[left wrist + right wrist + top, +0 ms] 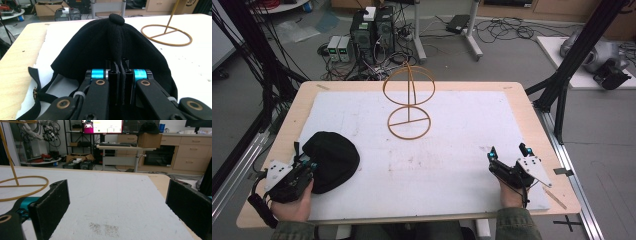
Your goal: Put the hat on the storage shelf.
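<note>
1. Two claws were at work: my left claw (pixel 119 75) had its jaws pinched tight on a ridge of fabric at the near edge of the black cap (pixel 112 45), while my right claw (pixel 117 205) stood wide apart with nothing between its jaws.
2. The cap lay at the near left of the white mat (pixel 452 150) on the bench (pixel 522 95), well apart from the wire stand (pixel 408 102) toward the far middle.
3. My right claw (pixel 510 159) rested low at the near right of the mat, far from both cap and stand.
4. One risk I judged: the hold was only on a thin fold of soft cloth, so a quick lift could let it slip out and drop the cap.
5. Another risk: the limp crown would sag when raised, and if I carried it to the stand it could snag on the upper ring or catch the thin upright and tip the light frame over.
6. The strap and buckle (pixel 35 92) trailing at the cap's left could also drag on the mat or hook on the rim.
7. Hard to tell: how deep the fabric sat between the pads, since the jaws covered it.
8. The cap's underside and far brim were hidden by its own crown.
9. In the left claw view the stand's top ring was cut off by the frame.
</note>
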Available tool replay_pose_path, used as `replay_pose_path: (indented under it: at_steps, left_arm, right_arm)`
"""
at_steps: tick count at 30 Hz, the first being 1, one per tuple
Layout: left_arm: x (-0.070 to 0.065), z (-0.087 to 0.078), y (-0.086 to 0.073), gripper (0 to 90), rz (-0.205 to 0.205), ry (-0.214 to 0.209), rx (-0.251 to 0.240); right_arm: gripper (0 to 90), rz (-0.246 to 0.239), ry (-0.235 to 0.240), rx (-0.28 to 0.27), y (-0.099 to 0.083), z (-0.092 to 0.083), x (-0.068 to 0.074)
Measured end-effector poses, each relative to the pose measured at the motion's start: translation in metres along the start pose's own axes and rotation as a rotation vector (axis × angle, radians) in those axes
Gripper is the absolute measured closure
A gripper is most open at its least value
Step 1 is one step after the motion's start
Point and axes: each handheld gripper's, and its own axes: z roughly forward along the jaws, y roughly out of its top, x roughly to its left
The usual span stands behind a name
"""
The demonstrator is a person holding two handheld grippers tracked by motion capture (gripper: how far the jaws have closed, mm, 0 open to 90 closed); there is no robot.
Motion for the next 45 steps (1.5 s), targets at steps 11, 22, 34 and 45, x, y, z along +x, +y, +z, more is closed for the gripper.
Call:
replay_pose_path:
  at_steps: [11, 22, 34, 45]
  left_arm:
    - [0.003, -0.004, 0.002, 87.5, -0.03, 0.003, -0.058]
    - [-0.001, -0.009, 0.007, 87.5, -0.019, -0.007, -0.167]
    - [-0.005, -0.016, 0.016, 87.5, 0.007, -0.031, -0.279]
    - [-0.017, -0.007, 0.044, 87.5, 0.053, -0.08, -0.331]
  right_arm:
    - [4.3, -0.001, 0.004, -0.002, 0.0, -0.001, -0.002]
    - [4.3, 0.005, 0.013, 0.004, 0.0, -0.001, -0.001]
    - [4.4, 0.007, 0.006, -0.003, 0.0, -0.001, -0.002]
    - [4.4, 0.003, 0.007, -0.003, 0.0, 0.001, -0.002]
